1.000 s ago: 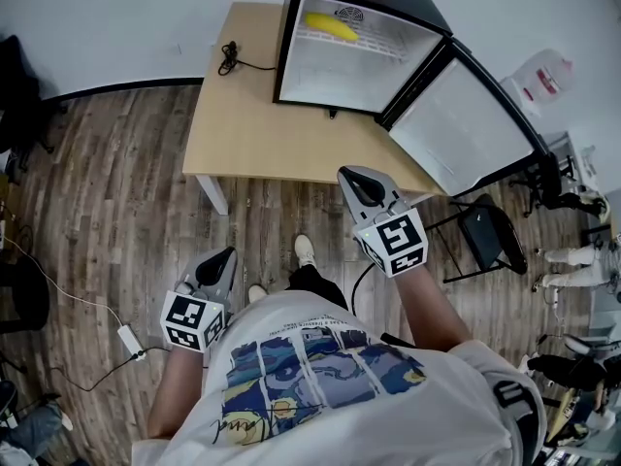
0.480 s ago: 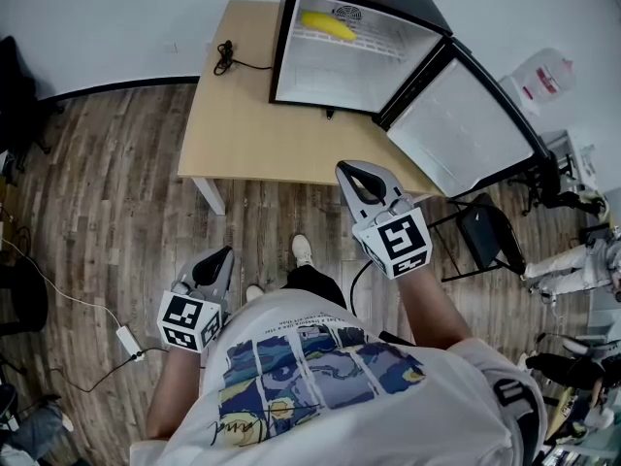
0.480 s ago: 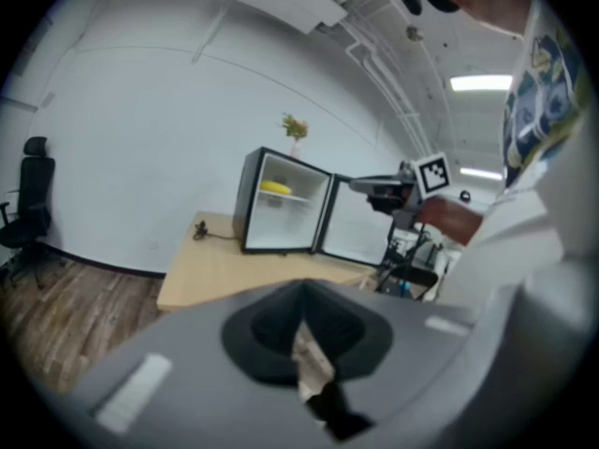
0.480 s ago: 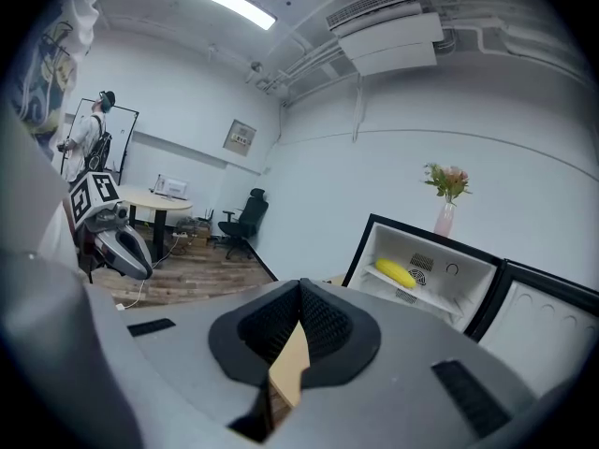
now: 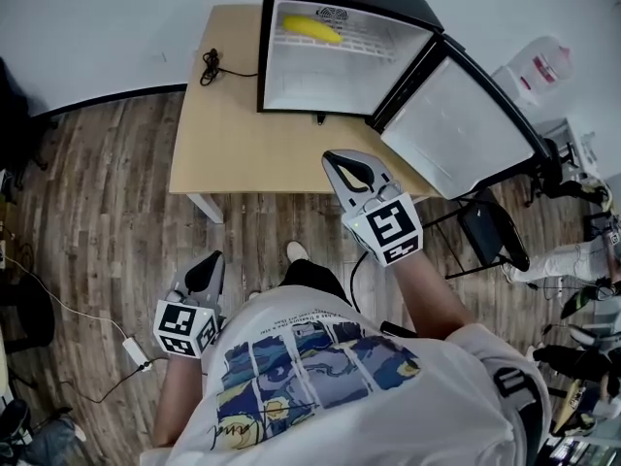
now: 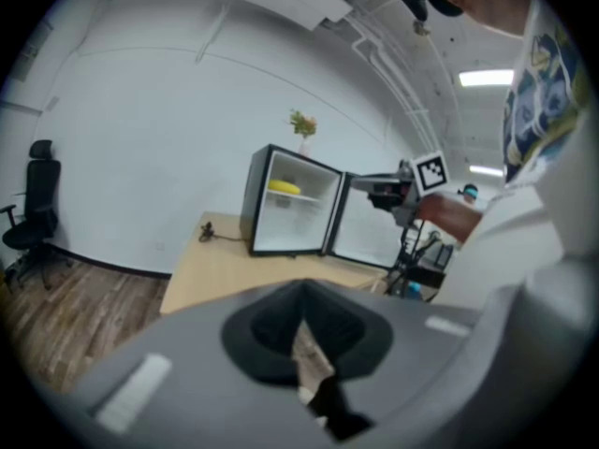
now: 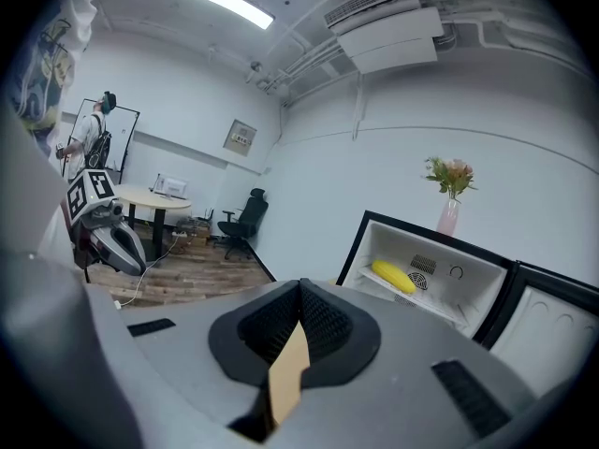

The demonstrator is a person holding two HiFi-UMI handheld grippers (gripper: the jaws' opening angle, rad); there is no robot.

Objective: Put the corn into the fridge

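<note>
The left gripper (image 5: 206,272) is held low at the person's left side, above the wooden floor (image 5: 97,192) and well clear of the table (image 5: 233,134). In the left gripper view its jaws are together, with nothing between them (image 6: 304,335).

The table stands against the wall. A black cable (image 5: 208,63) lies coiled on its far left corner. The fridge (image 5: 340,71) sits on the right half of the table with its front facing the person.

The corn (image 5: 310,28) lies on the upper shelf inside the fridge, at the left end of that shelf and close to the back wall. It appears in the same place in the left gripper view (image 6: 284,187) and the right gripper view (image 7: 394,276). Neither gripper touches it.

The right gripper (image 5: 340,166) is held in front of the table's near edge, below the fridge opening and pointing towards it. In the right gripper view its jaws are closed against each other and hold nothing (image 7: 295,344).

The fridge door (image 5: 456,129) is swung fully open to the right, past the table edge. A pink vase (image 7: 448,216) with flowers stands on top of the fridge. A black folding chair (image 5: 490,236) stands on the floor below the open door.
</note>
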